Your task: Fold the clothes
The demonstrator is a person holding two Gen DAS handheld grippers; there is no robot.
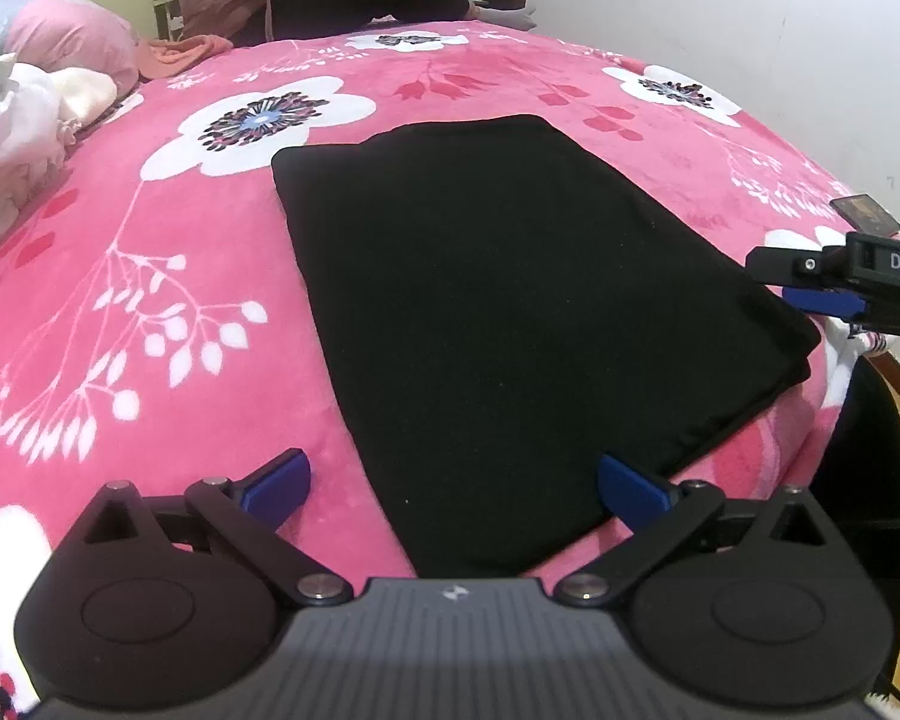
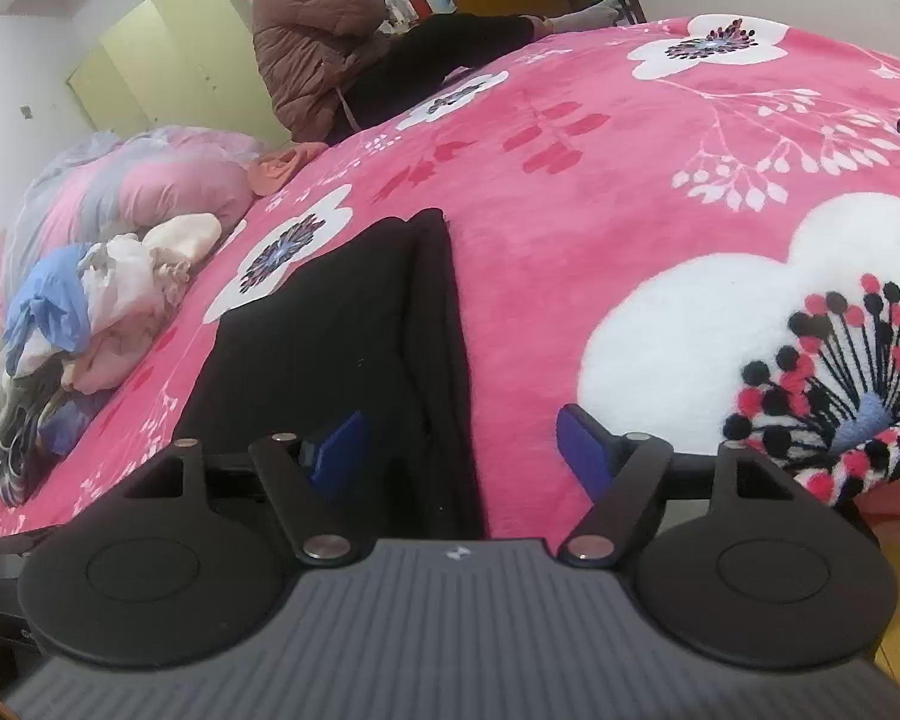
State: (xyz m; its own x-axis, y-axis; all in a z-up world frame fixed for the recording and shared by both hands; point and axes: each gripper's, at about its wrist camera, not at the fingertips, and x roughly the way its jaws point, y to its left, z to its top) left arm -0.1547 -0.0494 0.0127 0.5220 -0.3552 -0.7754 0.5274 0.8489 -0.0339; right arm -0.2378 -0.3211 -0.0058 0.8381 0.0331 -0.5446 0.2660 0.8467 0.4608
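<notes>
Already the black garment (image 1: pixel 510 324) is laid folded on the bed (image 1: pixel 150 276) — both claws, left claw (image 1: pixel 453 489) and right claw (image 2: pixel 459 450), are spread apart, nothing gripped; the clothes heap (image 2: pixel 114 306) is left unfolded.

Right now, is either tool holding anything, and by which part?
Nothing is held. The left tool and right tool are both open over the near edge of the folded black garment, pads not pressing it.

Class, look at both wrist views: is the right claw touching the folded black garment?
Cannot tell. In the right wrist view the right claw stands open over the black garment's edge, but no contact or gap shows plainly.
</notes>
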